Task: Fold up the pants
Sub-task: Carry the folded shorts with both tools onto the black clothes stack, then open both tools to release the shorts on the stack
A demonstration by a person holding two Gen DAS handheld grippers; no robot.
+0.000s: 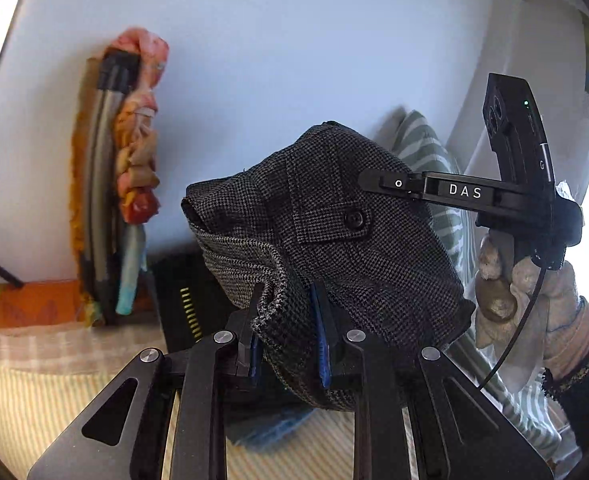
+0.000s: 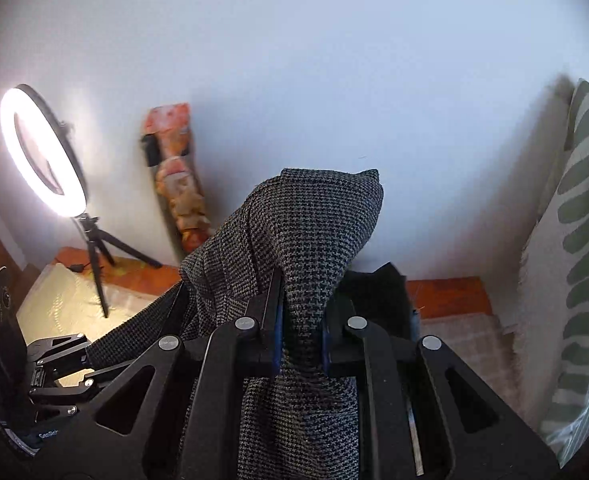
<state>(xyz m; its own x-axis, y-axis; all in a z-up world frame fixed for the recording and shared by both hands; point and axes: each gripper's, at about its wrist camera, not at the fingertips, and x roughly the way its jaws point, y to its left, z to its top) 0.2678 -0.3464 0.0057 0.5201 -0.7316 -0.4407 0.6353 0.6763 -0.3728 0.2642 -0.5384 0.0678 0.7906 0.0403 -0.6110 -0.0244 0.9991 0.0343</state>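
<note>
Left gripper (image 1: 290,320): clamped on a bunched hem or edge of the pants (image 1: 334,232), cloth wadded thick between the 2 blue pads (image 1: 321,344). Right gripper (image 2: 300,320): pinched on a narrow gather of the same grey houndstooth fabric, which rises above the jaws in a peak and drapes down both sides. Seen from the left wrist view, held in a gloved right hand (image 1: 534,304) close beside the garment.

Pants: lifted clear, hanging between both tools in front of a pale wall (image 2: 294,60). Flapped pocket with 1 dark button (image 1: 355,218) facing the left camera. No flat, spread portion visible in either view.

Surroundings: striped bed cover (image 1: 46,392) below; green-striped cushion (image 2: 578,248) to the right; lit ring light (image 2: 40,152) on a tripod to the left; a black case (image 1: 186,300) on the bed under the hanging cloth.

Risks, as judged:
- Uneven grips. Left bite bulky, right bite thin; likely slippage from the thin side under tension, dropping 1 corner.
- Bunched rather than edge-aligned hold; probable twisted or creased lay-down, legs not matched.
- Hanging cloth near the black case; possible snag or drag on lowering.
- Tools close together; too little spread to pull the garment flat.
</note>
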